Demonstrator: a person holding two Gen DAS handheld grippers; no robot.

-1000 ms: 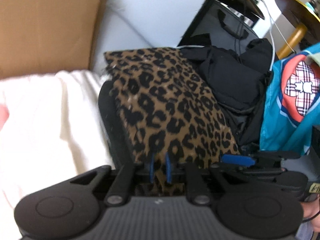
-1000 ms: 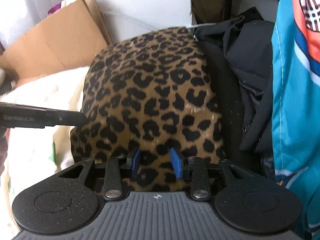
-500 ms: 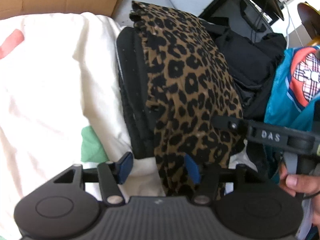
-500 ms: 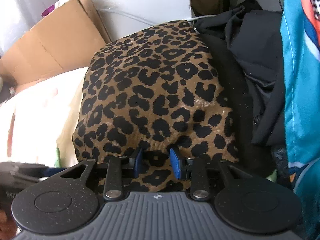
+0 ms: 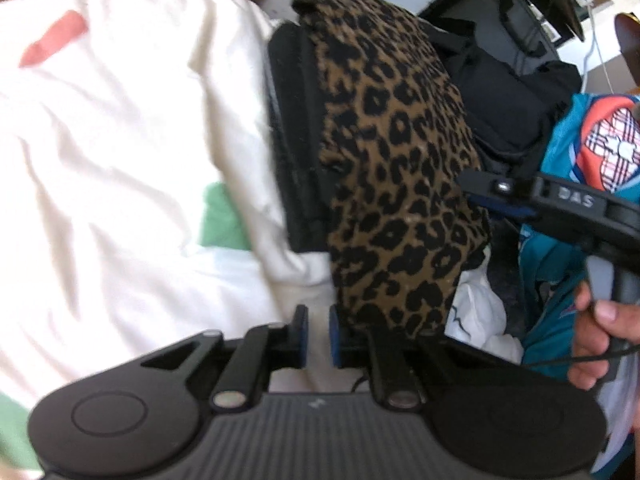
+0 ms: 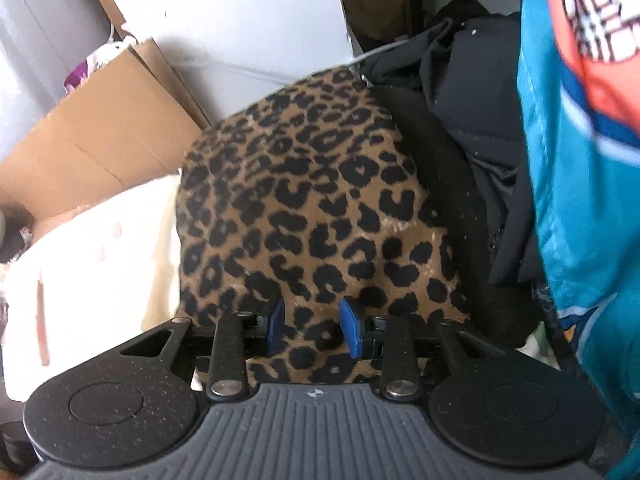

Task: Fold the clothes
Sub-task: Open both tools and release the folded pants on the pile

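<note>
A folded leopard-print garment (image 5: 400,160) lies on top of a folded black garment (image 5: 296,140), on white bedding (image 5: 120,160). My left gripper (image 5: 318,334) sits just left of the leopard cloth's near edge. Its pads are nearly together and nothing is between them. In the right wrist view the leopard garment (image 6: 304,208) fills the middle, and my right gripper (image 6: 313,326) is shut on its thick near edge. From the left wrist view, the right gripper (image 5: 468,192) reaches in from the right onto that cloth, held by a hand (image 5: 600,336).
A heap of black clothes (image 5: 500,92) lies right of the leopard garment. A teal garment (image 6: 580,200) with a red and plaid patch lies beyond it. A cardboard box (image 6: 100,148) stands behind the bedding on the left. Dark furniture (image 5: 520,20) stands at the back.
My left gripper let go of the leopard cloth, opened wide, then closed on nothing and slid to the left of the cloth's edge. The right gripper kept its hold.
</note>
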